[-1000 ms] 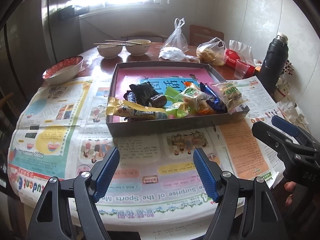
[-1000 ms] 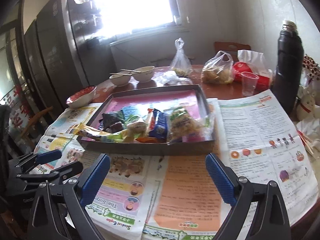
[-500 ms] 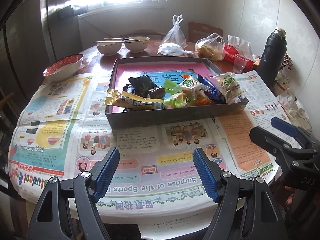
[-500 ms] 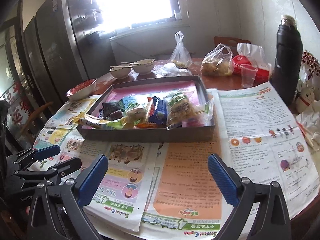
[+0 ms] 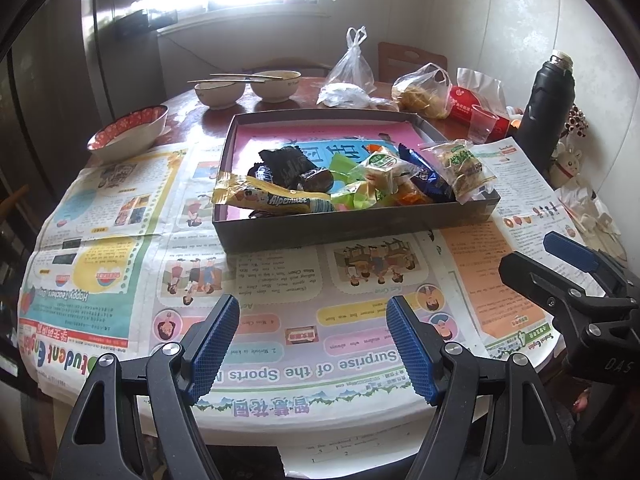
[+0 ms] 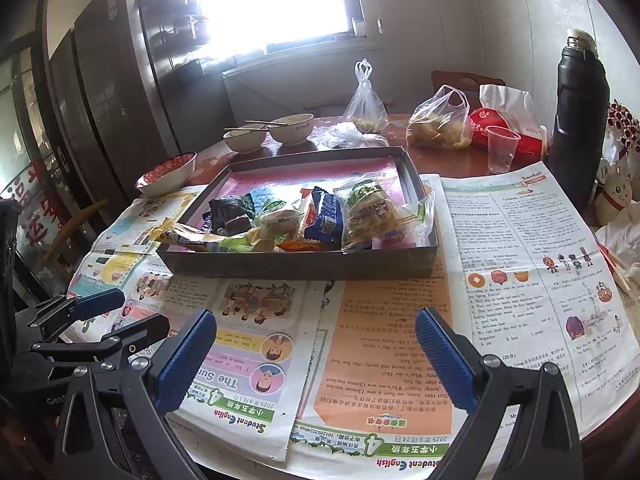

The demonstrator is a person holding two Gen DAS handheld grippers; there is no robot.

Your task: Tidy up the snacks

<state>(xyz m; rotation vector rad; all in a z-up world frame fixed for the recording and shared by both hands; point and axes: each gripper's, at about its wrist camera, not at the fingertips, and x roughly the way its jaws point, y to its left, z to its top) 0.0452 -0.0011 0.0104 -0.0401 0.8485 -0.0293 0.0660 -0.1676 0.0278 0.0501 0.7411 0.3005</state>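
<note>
A grey cardboard box (image 5: 352,226) (image 6: 304,266) with a pink lining sits mid-table on newspaper. Several wrapped snacks lie piled along its near side: a yellow Alpenliebe pack (image 5: 272,200), a dark wrapper (image 5: 288,164), a blue pack (image 6: 326,216) and a clear bag of biscuits (image 5: 460,164) (image 6: 370,210). My left gripper (image 5: 312,342) is open and empty over the table's near edge. My right gripper (image 6: 316,358) is open and empty, also short of the box. Each gripper shows in the other's view, the right one (image 5: 560,264) and the left one (image 6: 100,316).
Newspaper (image 5: 120,240) covers the near table. At the back stand two beige bowls with chopsticks (image 5: 248,88), a red-patterned bowl (image 5: 128,132), plastic bags (image 5: 420,92), a clear cup (image 6: 502,148) and a black flask (image 6: 580,108). A wall is on the right.
Both grippers have drawn back from the box toward the table's near edge. The box and snacks have not moved. Both stay open.
</note>
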